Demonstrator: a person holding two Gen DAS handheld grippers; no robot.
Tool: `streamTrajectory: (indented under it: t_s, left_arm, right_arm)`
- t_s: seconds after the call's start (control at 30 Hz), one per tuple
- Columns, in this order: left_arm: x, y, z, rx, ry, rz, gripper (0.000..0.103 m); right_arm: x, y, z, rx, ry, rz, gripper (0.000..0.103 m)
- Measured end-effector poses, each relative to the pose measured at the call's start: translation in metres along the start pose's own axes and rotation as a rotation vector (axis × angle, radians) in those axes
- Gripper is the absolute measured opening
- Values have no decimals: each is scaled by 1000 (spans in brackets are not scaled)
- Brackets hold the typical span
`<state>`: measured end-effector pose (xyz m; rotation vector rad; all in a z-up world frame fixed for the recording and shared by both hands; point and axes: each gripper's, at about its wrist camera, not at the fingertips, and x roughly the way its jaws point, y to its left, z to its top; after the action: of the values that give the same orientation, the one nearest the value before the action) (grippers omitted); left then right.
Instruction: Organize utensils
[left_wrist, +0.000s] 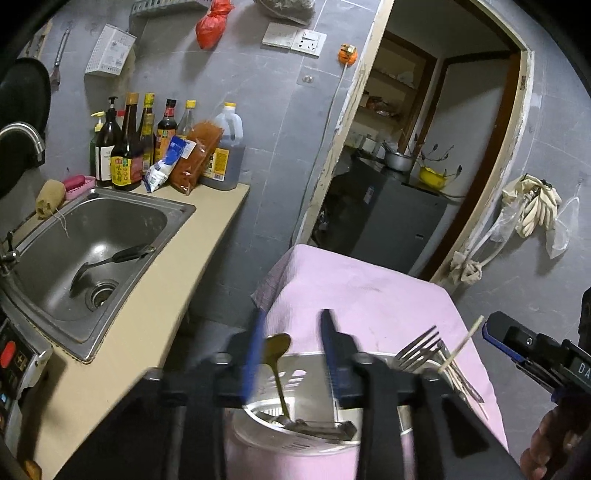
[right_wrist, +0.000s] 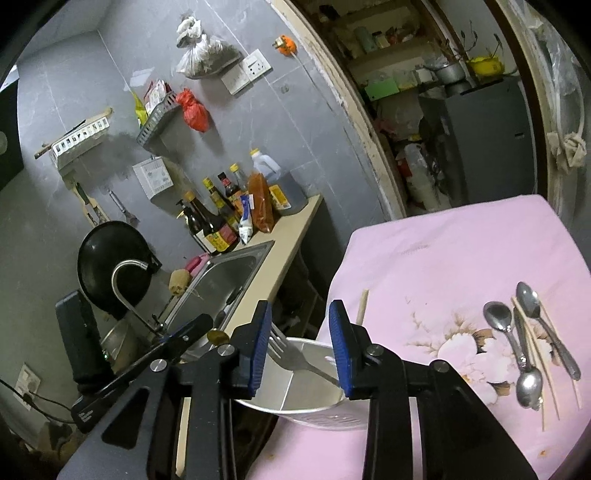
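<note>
Now, your grippers and the utensils, line by line:
Left gripper: your jaws stand partly apart over the holder; a brass-coloured spoon stands upright in the gap, and neither blue pad presses on it.
Right gripper: your jaws are partly apart above the holder's rim; a fork passes between them, and no pad can be seen touching it, so you hold nothing.
Utensil holder: a round metal caddy with a divider, standing on the pink cloth at the table's near left corner.
Left compartment: the spoon leans in it, bowl up, with other metal pieces lying at the bottom.
Right compartment: forks and a pale chopstick stick up out of it, tilted to the right.
Loose utensils: three spoons, a knife-like piece and several chopsticks lie together on the cloth's flower print, well to the right of the holder.
Sink: to the left of the table, with one dark-handled ladle lying in the basin.
</note>
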<state>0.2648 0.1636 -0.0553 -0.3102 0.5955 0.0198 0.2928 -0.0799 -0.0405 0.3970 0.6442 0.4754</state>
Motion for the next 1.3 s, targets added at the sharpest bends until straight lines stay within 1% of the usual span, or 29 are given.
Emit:
streamTrajectory:
  t_s: [0.03, 0.07, 0.1, 0.13, 0.17, 0.2, 0.23, 0.3, 0.37, 0.4, 0.53, 0.63, 0.7, 0.8, 0.9, 1.13, 1.3]
  left_arm:
    - [-3, -1, 0, -5, -10, -4, 50]
    - [-5, -2, 1, -7, -19, -6, 54]
    - [-8, -4, 1, -7, -27, -10, 55]
    - [-10, -7, 2, 2, -27, -14, 55]
    - [-11, -10, 3, 8, -26, -15, 59]
    - [-12, -13, 4, 16, -24, -17, 65]
    - [-14, -18, 5, 26, -29, -20, 68]
    - [-19, -25, 6, 43, -46, -22, 79]
    - [-25, -37, 7, 67, -69, -22, 85]
    - [-26, -41, 7, 74, -75, -24, 89]
    - [-29, -67, 8, 120, -91, -40, 93]
    - [-31, -86, 6, 153, -107, -50, 96]
    - [-33, -98, 2, 162, -131, -52, 98]
    - [-38, -115, -3, 153, -175, -55, 102]
    - [-40, -133, -9, 136, -207, -61, 102]
    - [-29, -174, -25, 174, -203, -52, 102]
    - [-17, -204, -38, 191, -179, -49, 102]
  right_arm:
    - [-3, 0, 1, -4, -8, -10, 29]
    - [-7, 0, 1, -10, -19, -24, 33]
    - [-12, -1, 3, -14, -33, -38, 37]
    - [-18, -3, 4, -14, -49, -55, 47]
    - [-24, -4, 6, -13, -67, -71, 53]
    - [-29, -5, 7, -15, -81, -85, 55]
    - [-35, -7, 9, -20, -97, -103, 58]
    - [-45, -11, 12, -29, -122, -135, 65]
    - [-55, -16, 15, -35, -145, -174, 78]
    - [-60, -19, 15, -38, -157, -187, 80]
    - [-78, -31, 20, -63, -203, -255, 94]
    - [-93, -40, 24, -100, -239, -306, 96]
    - [-104, -48, 29, -130, -261, -340, 97]
    - [-117, -60, 34, -156, -281, -374, 101]
    - [-130, -77, 40, -171, -285, -406, 101]
    - [-151, -129, 51, -153, -273, -452, 101]
    - [-154, -170, 55, -128, -244, -465, 101]
